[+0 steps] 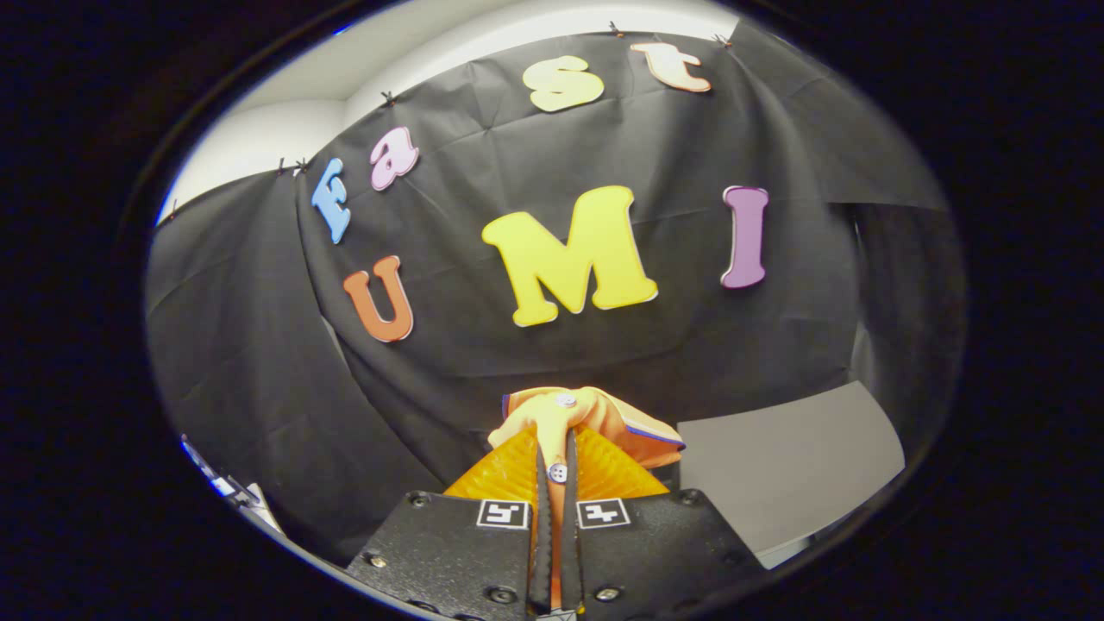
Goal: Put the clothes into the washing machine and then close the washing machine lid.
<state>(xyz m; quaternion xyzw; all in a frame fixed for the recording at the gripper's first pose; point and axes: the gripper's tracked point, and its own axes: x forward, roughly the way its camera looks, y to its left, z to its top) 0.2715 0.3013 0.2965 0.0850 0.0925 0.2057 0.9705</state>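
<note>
The gripper (pixel 556 448) has its two fingers (pixel 542 483) pinched almost flat together, with only a thin fold of an orange garment (pixel 573 418) caught between them. The fingers are black, with ribbed inner edges, and each is backed by a translucent amber pad with a fan of fine ridges. Nearer still, the gripper's body is matte black plate with screw heads and two small square black-and-white markers, one on each side of the slit.

The garment is soft orange cloth with a thin blue edge along one hem. It bunches up just past the fingertips and droops a little to the right. Two small pale buttons show on it: one on the bunched top, one lower, right at the pinch line.

The gripper is held up and pointing at the far wall, a black cloth (pixel 259 362) hung in loose creases, so the garment hangs in the air in front of it. To the right and lower lies a flat, smooth grey surface (pixel 793 457) with a pale edge. I cannot tell what it belongs to.
</note>
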